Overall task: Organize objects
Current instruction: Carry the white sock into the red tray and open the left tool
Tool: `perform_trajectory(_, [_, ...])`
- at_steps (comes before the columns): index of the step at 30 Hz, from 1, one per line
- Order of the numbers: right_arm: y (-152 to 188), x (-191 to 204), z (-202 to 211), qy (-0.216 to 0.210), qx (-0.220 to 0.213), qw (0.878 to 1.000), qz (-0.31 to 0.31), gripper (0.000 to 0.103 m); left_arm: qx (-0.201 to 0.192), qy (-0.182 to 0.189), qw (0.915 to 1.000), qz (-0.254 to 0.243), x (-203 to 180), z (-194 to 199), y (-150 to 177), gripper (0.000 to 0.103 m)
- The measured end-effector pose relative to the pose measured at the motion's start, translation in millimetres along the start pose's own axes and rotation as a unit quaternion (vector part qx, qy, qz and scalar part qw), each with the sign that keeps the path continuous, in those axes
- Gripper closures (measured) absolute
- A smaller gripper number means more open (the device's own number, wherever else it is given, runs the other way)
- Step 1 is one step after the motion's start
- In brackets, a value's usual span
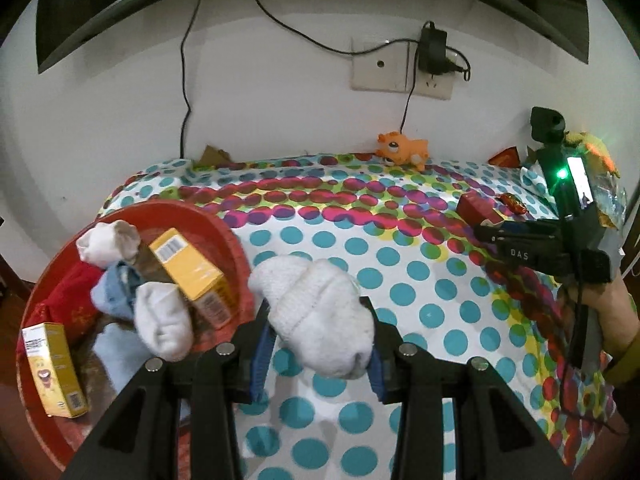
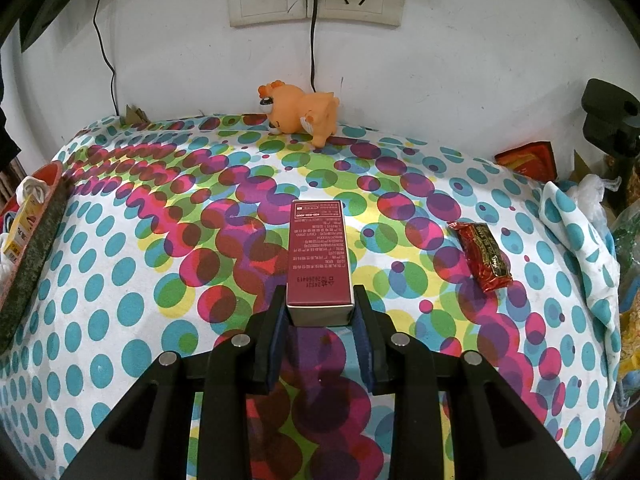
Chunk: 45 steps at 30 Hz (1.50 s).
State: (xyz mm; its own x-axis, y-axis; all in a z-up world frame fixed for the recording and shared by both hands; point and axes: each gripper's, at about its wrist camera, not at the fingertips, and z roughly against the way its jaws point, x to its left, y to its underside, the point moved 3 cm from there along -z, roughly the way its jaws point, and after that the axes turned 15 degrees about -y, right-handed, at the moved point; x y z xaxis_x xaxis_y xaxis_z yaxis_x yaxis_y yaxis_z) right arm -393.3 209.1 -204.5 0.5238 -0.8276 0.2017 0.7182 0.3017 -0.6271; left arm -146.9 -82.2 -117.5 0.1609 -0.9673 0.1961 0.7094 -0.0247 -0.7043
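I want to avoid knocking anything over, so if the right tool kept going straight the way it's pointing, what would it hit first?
The right tool already has the dark red box between its fingers, so that comes first. Beyond it, the orange toy animal by the wall lies roughly in line, though depth is hard to judge.

Polka-dot cloth (image 2: 120, 280): teal, magenta, green. Basin (image 1: 236, 240): red. Sock (image 1: 320, 312): white. Box (image 2: 319, 256): maroon. Toy (image 2: 300, 114): orange.
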Motion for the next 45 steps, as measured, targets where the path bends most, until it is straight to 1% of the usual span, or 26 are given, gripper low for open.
perform_trajectory(5, [0, 0, 0, 0.001, 0.000, 1.000, 0.000, 0.074, -0.012, -0.016, 0.9998, 0.002, 24, 14, 3, 0.063])
perform_trajectory(9, [0, 1, 0, 0.001, 0.000, 1.000, 0.001, 0.074, -0.014, -0.037, 0.9990, 0.022, 58, 18, 4, 0.063])
perform_trajectory(13, [0, 1, 0, 0.001, 0.000, 1.000, 0.001, 0.074, -0.005, -0.061, 0.9971, 0.045, 93, 11, 5, 0.063])
perform_trajectory(14, [0, 1, 0, 0.001, 0.000, 1.000, 0.001, 0.074, -0.003, -0.074, 0.9959, 0.051, 103, 9, 5, 0.063])
perform_trajectory(18, [0, 1, 0, 0.001, 0.000, 1.000, 0.001, 0.074, 0.003, -0.101, 0.9933, 0.057, 128, -1, 7, 0.063])
perform_trajectory(21, [0, 1, 0, 0.001, 0.000, 1.000, 0.001, 0.074, 0.011, -0.111, 0.9920, 0.059, 144, -10, 11, 0.063])
perform_trajectory(23, [0, 1, 0, 0.001, 0.000, 1.000, 0.000, 0.074, 0.017, -0.109, 0.9920, 0.060, 151, -16, 14, 0.063])
perform_trajectory(25, [0, 1, 0, 0.001, 0.000, 1.000, 0.001, 0.074, 0.019, -0.118, 0.9906, 0.066, 158, -21, 15, 0.063])
perform_trajectory(27, [0, 1, 0, 0.001, 0.000, 1.000, 0.001, 0.074, 0.026, -0.115, 0.9909, 0.063, 164, -29, 15, 0.063])
perform_trajectory(29, [0, 1, -1, 0.001, 0.000, 1.000, 0.001, 0.074, 0.031, -0.121, 0.9899, 0.067, 169, -35, 15, 0.063])
perform_trajectory(31, [0, 1, 0, 0.001, 0.000, 1.000, 0.001, 0.074, 0.043, -0.113, 0.9902, 0.069, 173, -46, 15, 0.063])
perform_trajectory(32, [0, 1, -1, 0.001, 0.000, 1.000, 0.001, 0.074, 0.048, -0.120, 0.9890, 0.071, 176, -50, 15, 0.063])
perform_trajectory(38, [0, 1, 0, 0.001, 0.000, 1.000, 0.001, 0.074, 0.061, -0.122, 0.9880, 0.073, 182, -68, 16, 0.062])
perform_trajectory(40, [-1, 1, 0, 0.001, 0.000, 1.000, 0.001, 0.074, 0.066, -0.132, 0.9865, 0.071, 183, -74, 18, 0.061])
perform_trajectory(43, [-1, 1, 0, 0.002, 0.000, 1.000, 0.001, 0.074, 0.076, -0.121, 0.9863, 0.082, 187, -79, 22, 0.061])
perform_trajectory(45, [-2, 1, 0, 0.003, 0.001, 1.000, 0.002, 0.074, 0.087, -0.116, 0.9854, 0.088, 190, -82, 25, 0.059])
